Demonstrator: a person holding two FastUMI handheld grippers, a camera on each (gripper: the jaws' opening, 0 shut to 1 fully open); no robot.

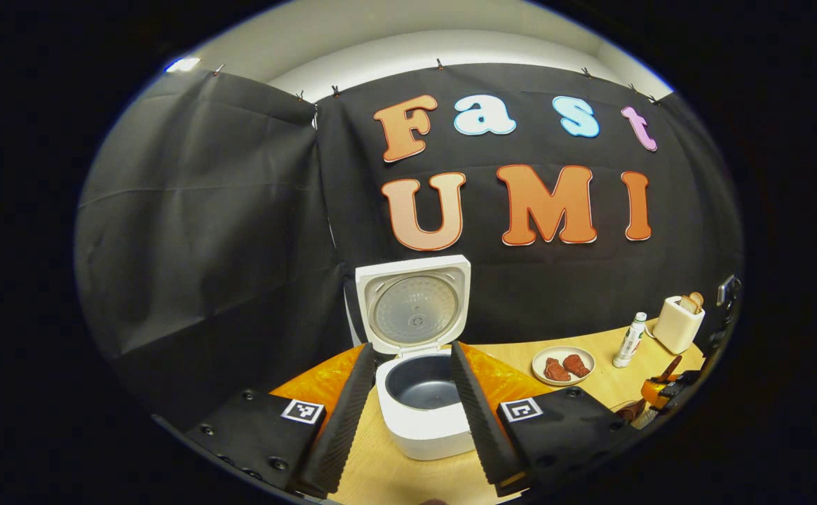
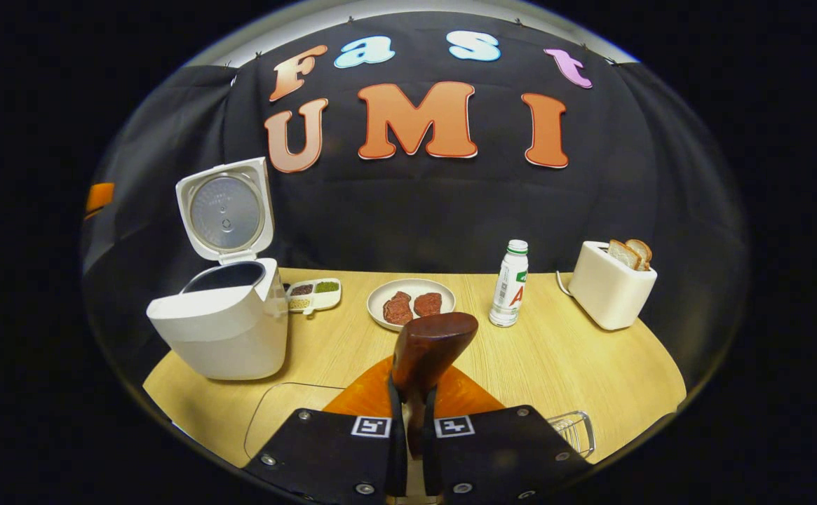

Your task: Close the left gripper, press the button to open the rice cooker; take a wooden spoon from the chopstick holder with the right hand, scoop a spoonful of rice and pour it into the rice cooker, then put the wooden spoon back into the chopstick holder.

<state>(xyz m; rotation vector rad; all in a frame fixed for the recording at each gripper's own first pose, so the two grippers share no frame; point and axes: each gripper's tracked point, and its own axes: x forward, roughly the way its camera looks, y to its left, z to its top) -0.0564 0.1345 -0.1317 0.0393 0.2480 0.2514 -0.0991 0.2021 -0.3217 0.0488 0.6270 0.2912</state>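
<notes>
The white rice cooker (image 2: pixel 222 330) stands at the table's left side with its lid raised, so the opening step looks done. The right gripper (image 2: pixel 408 449) is clenched on the dark-brown wooden spoon (image 2: pixel 428 351), bowl upward. The left gripper (image 1: pixel 408 414) is spread apart. Scooping, pouring and returning remain, I judge.

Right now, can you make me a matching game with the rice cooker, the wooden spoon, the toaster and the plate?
Things:
1. rice cooker
2. wooden spoon
3. toaster
4. plate

States:
A. holds two pieces of red meat
B. lid standing open
C. clamped between the right gripper's fingers
D. bread slices sticking out of the top

Pairs: 1-B, 2-C, 3-D, 4-A
</notes>
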